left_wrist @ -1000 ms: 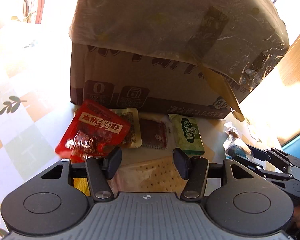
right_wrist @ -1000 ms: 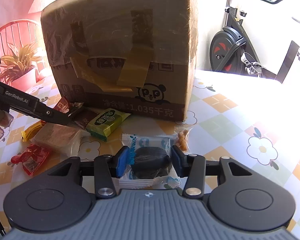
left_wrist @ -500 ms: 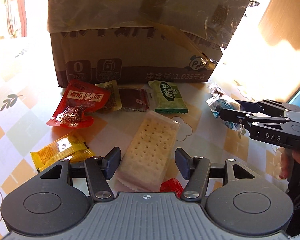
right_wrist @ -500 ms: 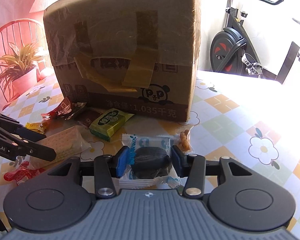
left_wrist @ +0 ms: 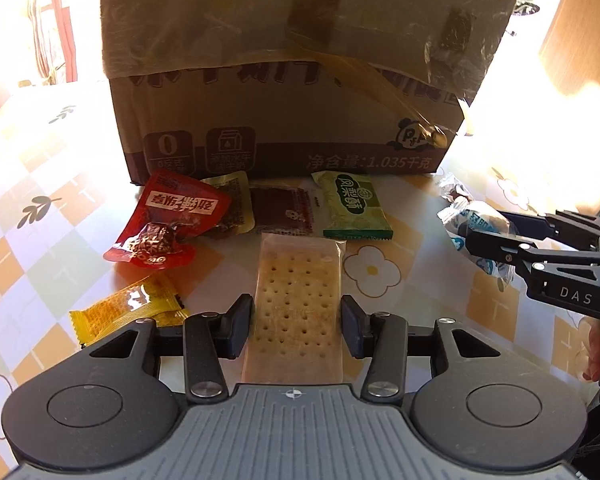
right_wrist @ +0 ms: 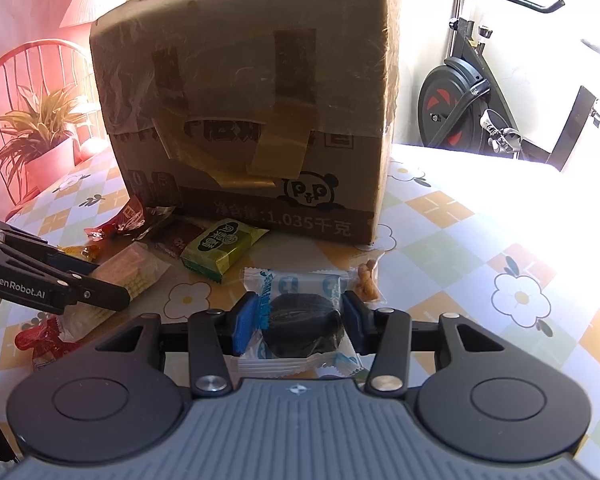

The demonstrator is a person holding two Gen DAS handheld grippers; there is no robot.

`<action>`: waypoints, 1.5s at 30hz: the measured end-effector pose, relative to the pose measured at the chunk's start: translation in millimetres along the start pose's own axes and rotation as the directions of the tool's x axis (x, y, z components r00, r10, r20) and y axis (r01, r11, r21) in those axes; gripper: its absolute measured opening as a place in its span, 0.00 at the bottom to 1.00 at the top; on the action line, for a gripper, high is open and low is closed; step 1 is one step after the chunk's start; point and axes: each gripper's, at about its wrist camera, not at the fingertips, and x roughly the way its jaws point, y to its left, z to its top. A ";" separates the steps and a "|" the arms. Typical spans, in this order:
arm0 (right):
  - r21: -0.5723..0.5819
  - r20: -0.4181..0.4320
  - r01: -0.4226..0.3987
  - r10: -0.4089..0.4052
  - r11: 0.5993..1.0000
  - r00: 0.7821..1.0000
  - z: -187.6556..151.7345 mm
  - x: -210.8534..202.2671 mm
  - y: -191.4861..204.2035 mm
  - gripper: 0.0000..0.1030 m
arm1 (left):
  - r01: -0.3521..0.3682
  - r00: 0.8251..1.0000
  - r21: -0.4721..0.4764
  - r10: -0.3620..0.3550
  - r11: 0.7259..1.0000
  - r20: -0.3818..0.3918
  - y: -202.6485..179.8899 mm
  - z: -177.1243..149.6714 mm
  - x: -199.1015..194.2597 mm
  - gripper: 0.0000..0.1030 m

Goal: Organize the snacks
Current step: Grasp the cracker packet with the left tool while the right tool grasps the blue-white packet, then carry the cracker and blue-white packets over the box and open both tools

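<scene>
Cracker packet [left_wrist: 296, 300] now centred on floral tablecloth [left_wrist: 40, 248]

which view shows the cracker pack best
The left wrist view: the cracker pack lies lengthwise between the open fingers of the left hand-held gripper, its dotted top fully lit. In the right wrist view the pack sits far left, foreshortened and partly hidden behind that gripper's finger.

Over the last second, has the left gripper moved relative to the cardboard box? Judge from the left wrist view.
Yes. The left gripper has drawn back from the cardboard box, which looks farther off, and now straddles the cracker packet.
</scene>
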 end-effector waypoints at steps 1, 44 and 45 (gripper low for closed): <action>0.001 0.000 0.000 0.000 1.000 1.000 0.0 -0.2 0.1 0.47 | -0.001 1.000 -0.014 0.001 1.000 0.015 3.1 0.2 -5.2 0.48; -0.211 0.324 -0.109 0.175 0.971 0.930 141.2 -74.5 1.5 0.36 | 0.051 0.862 -0.032 -0.028 0.998 0.505 10.4 154.7 -136.5 0.48; -0.212 0.297 -0.111 0.172 0.971 0.939 131.6 -71.4 1.5 0.36 | 0.060 0.864 -0.046 -0.029 0.997 0.502 13.1 154.6 -134.3 0.48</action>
